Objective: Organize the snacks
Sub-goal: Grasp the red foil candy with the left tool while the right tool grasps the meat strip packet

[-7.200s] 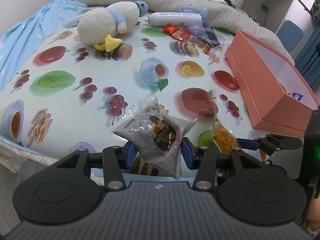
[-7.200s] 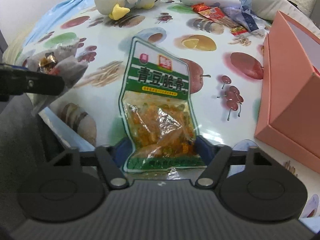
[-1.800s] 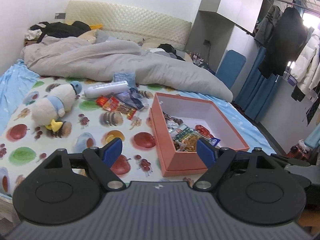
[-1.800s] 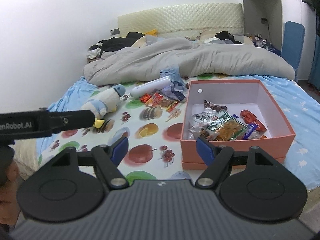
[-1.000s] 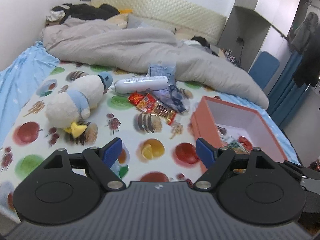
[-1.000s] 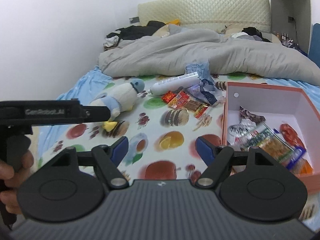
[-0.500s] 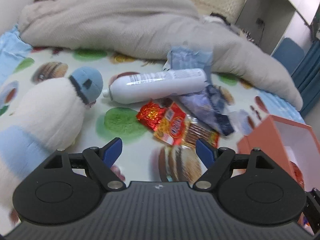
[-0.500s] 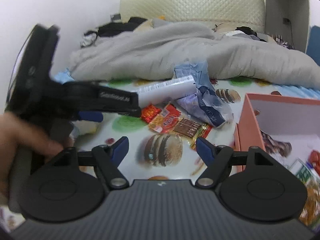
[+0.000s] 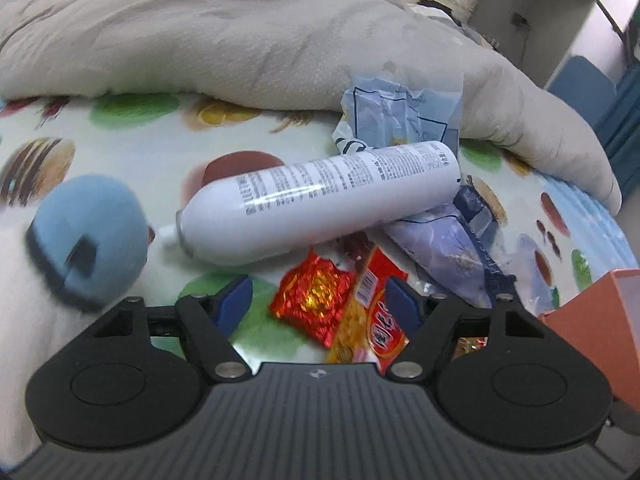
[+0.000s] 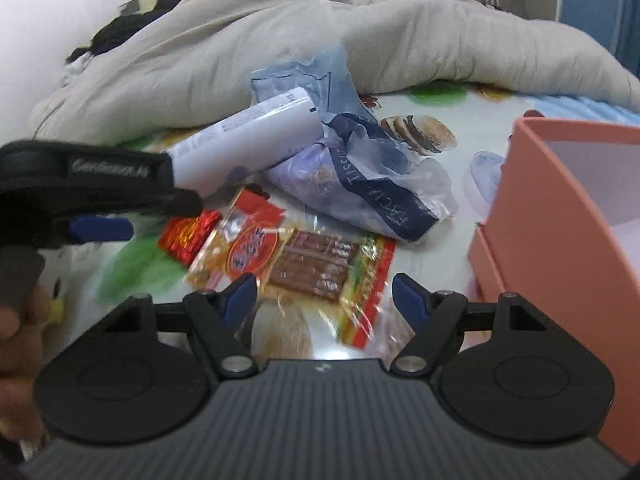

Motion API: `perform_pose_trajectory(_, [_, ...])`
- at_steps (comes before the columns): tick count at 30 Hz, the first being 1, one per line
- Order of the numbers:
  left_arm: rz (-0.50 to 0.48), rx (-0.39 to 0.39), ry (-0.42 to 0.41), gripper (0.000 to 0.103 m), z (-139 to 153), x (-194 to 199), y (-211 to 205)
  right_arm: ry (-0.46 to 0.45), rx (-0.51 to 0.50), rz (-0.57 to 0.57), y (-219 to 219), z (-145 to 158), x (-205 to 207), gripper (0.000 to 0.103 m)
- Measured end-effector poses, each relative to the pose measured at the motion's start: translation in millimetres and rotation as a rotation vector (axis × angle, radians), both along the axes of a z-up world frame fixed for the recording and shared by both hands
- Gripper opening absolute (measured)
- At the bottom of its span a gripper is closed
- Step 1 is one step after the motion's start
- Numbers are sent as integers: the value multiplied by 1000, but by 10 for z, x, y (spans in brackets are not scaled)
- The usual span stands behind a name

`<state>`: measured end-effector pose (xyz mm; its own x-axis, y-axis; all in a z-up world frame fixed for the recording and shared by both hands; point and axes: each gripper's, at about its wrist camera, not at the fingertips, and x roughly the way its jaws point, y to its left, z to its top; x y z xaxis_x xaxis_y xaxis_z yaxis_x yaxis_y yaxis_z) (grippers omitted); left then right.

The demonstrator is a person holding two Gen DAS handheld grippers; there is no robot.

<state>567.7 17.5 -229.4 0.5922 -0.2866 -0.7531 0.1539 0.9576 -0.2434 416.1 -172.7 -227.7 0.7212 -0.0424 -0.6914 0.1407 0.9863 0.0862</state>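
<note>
Closing on the last loose snacks, the left gripper [image 9: 318, 300] now sits low over the printed bedsheet [image 9: 120, 148], where a second ago its view took in most of the bed. Its jaws are apart and hold nothing; they have just narrowed slightly, and the red foil packet [image 9: 314, 300] lies between the blue pads without being pressed. Just right of it, partly behind the right-hand pad, lies the red-and-yellow snack pack [image 9: 374, 320]. A white spray can [image 9: 320, 208] lies on its side just beyond, its base resting on a crumpled blue-and-lilac tissue pack [image 9: 444, 240]. The plush toy [image 9: 86, 240] fills the left edge; a corner of the pink box [image 9: 592, 320] shows at right.

From the right wrist, the right gripper [image 10: 324, 300] is likewise open and empty, lowered from a wider view to hover over the near end of the same snack pack [image 10: 304, 268], whose brown bars show through clear film. The left gripper [image 10: 100, 228] enters from the left, its pad just beside the foil packet [image 10: 188, 234], with the person's hand [image 10: 16, 320] behind it. The pink box [image 10: 560, 216] stands near at right; its contents are out of view here.

Judgement: both grippers have moved from the box to the remaining pile, so a fresh pick is starting, one packet each. Risk: the overlapping wrappers may drag together, and the can lies close enough to be nudged.
</note>
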Motion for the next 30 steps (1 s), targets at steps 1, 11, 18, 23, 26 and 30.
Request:
perform_pose_trajectory(1, [-10, 12, -1, 73, -22, 33, -12, 3, -9, -5, 20, -28, 36, 80])
perform_pose_trajectory(11, [-49, 50, 29, 71, -243, 169, 31, 35, -82, 60, 147, -253, 230, 66])
perform_pose_trajectory(18, [-57, 6, 39, 71, -224, 194, 86, 49, -89, 62, 135, -175, 237, 55])
perform_pose_trajectory(23, [-112, 54, 43, 71, -206, 210, -8, 86, -73, 41, 45, -127, 171, 55])
perform_pose_trajectory(26, [-170, 102, 34, 71, -227, 225, -84, 96, -110, 67, 59, -133, 107, 54])
perform_pose_trajectory(30, [-197, 133, 47, 70, -291, 252, -152, 121, -99, 89, 55, -70, 48, 19])
